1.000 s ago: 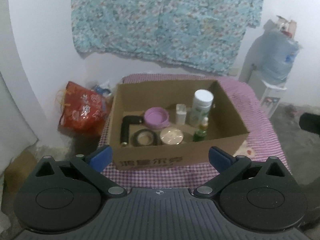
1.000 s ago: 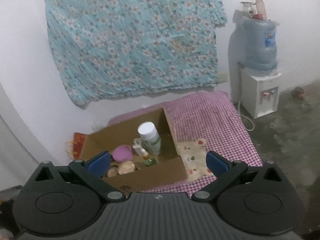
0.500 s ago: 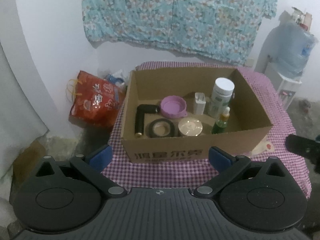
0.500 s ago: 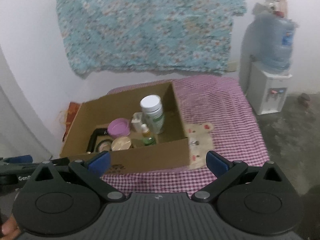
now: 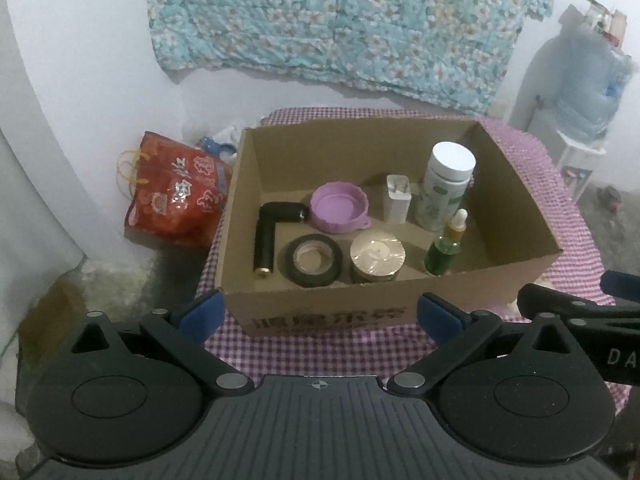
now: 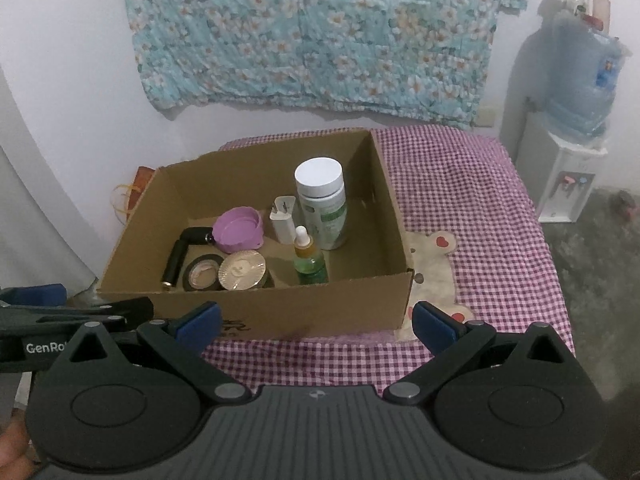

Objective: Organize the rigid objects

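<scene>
An open cardboard box (image 5: 328, 312) (image 6: 312, 308) stands on a purple checked cloth. Inside are a white-capped bottle (image 5: 444, 188) (image 6: 323, 202), a green dropper bottle (image 5: 444, 246) (image 6: 309, 260), a white charger (image 5: 397, 204) (image 6: 283, 219), a purple lid (image 5: 339, 207) (image 6: 239, 229), a black tape roll (image 5: 314, 260) (image 6: 202, 273), a round gold-topped tin (image 5: 377, 256) (image 6: 243, 269) and a black L-shaped tool (image 5: 267, 236) (image 6: 180, 254). My left gripper (image 5: 319, 316) and right gripper (image 6: 315, 318) hover open and empty before the box's front wall.
A red printed bag (image 5: 176, 192) sits on the floor left of the table. A water dispenser with a blue jug (image 6: 576, 120) stands at the right. A floral cloth (image 6: 312, 32) hangs on the wall. A bear patch (image 6: 432, 264) lies right of the box.
Both grippers have moved closer to the box and lower, so it looks larger. Each gripper now shows at the edge of the other's view. The objects have not moved.
</scene>
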Available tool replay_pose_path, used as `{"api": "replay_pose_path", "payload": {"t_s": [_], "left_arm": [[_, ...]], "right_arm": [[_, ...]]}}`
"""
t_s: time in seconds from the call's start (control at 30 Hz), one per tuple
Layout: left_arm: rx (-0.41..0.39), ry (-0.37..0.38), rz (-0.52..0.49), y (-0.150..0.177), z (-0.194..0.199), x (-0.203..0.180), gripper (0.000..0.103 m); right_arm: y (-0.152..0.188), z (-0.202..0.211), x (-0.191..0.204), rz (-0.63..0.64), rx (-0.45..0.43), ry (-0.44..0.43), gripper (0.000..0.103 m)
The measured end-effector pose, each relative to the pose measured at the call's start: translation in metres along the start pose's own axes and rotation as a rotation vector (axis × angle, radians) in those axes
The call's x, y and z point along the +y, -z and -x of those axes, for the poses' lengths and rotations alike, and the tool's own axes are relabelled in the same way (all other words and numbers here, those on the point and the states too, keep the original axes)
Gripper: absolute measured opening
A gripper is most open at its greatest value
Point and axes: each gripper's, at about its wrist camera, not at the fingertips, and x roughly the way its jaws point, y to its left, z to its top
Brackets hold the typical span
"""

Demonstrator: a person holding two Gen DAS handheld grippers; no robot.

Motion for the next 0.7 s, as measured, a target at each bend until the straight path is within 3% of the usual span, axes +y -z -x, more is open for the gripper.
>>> {"api": "replay_pose_path", "payload": {"t_s": [0.7], "left_arm": [[0.012,-0.012,-0.016,-0.005,-0.011,-0.002,0.102]], "right_arm": [[-0.005,-0.020,-0.005,0.006,0.021,0.022,0.103]]}}
